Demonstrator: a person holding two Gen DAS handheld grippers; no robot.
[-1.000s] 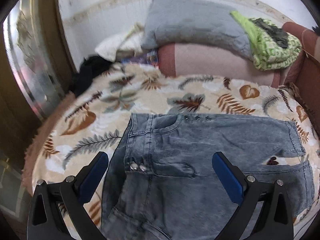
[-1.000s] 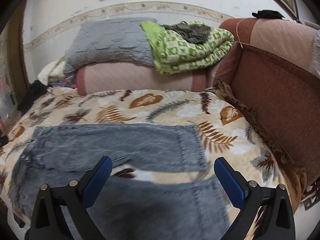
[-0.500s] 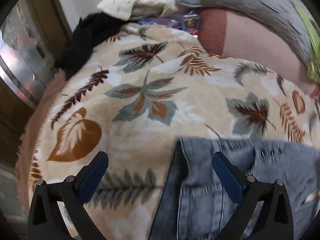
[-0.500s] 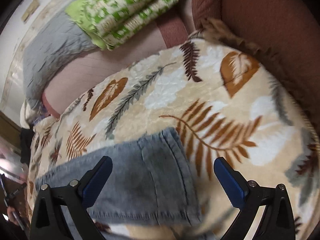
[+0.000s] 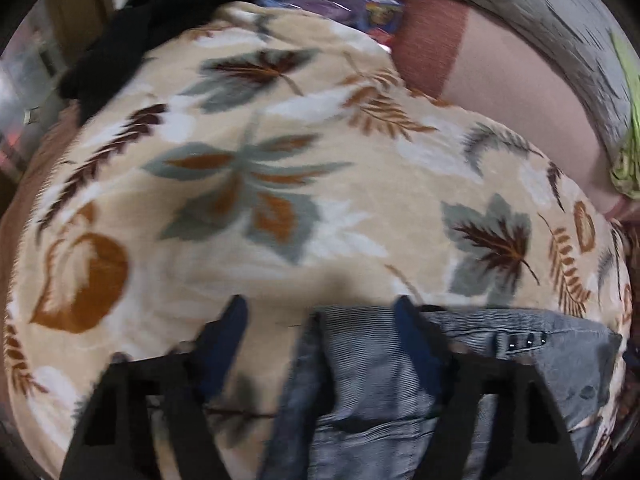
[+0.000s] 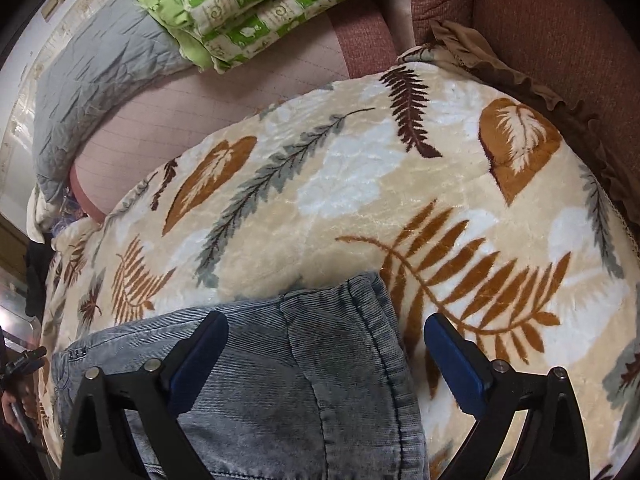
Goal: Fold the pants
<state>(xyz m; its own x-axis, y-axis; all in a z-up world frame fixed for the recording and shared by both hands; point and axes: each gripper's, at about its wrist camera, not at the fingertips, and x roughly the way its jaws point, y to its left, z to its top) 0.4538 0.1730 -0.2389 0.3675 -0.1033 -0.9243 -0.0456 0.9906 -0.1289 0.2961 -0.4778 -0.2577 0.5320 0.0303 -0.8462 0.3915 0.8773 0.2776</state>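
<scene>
pants (image 5: 360, 392): grey ribbed washed denim, lower centre, on plush leaf-print blanket (image 5: 280, 160) | left gripper (image 5: 320, 320): jaws just closing, waistband corner between, pads not pressing | right gripper (image 6: 326, 332): wide apart, straddling hem, holding nothing | writing: none legible

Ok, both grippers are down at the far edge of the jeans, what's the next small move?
Probably close both: the left gripper, whose fingers have just been closing, straddles the jeans' waistband corner, and the open right gripper straddles the hem corner. Then lift the edge.
</scene>
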